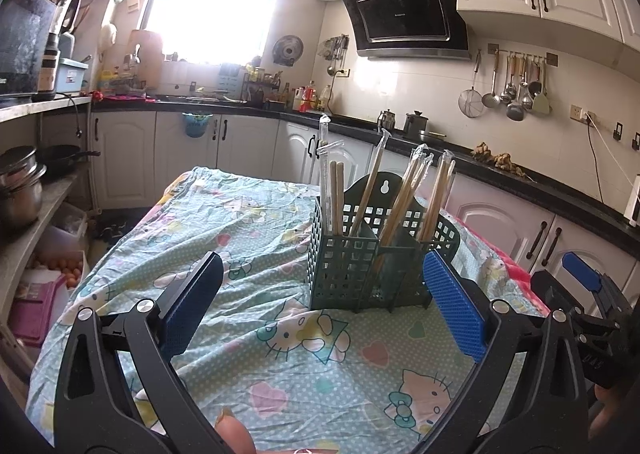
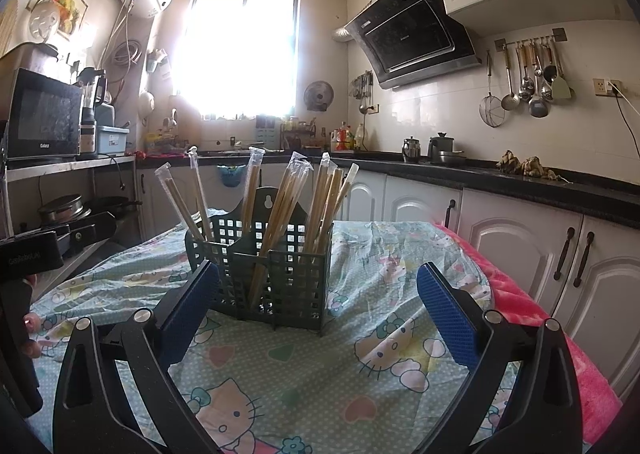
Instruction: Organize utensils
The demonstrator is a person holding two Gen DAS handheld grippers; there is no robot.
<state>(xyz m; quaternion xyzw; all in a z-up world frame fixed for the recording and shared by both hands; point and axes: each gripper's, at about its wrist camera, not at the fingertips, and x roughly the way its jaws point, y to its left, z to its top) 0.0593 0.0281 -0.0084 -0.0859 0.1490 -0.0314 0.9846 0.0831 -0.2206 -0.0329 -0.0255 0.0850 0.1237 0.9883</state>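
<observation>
A dark green lattice utensil holder [image 1: 362, 266] [image 2: 276, 274] stands upright on a table spread with a cartoon-cat cloth [image 1: 248, 238] [image 2: 304, 382]. Several pairs of wooden chopsticks in clear plastic sleeves [image 1: 404, 189] [image 2: 288, 189] lean in its compartments. My left gripper [image 1: 322, 278] is open just in front of the holder, with nothing between its blue pads. My right gripper [image 2: 318, 286] is open too, a little short of the holder and empty. In the left wrist view the right gripper [image 1: 584, 302] shows at the right edge.
Black counters [image 2: 520, 173] with white cabinets run behind and to the right of the table. A pink blanket [image 2: 560, 334] covers the table's right edge. Shelves with pots [image 1: 20, 181] stand on the left. Ladles hang on the wall [image 1: 516, 85]. A thumb [image 1: 234, 430] shows at the bottom.
</observation>
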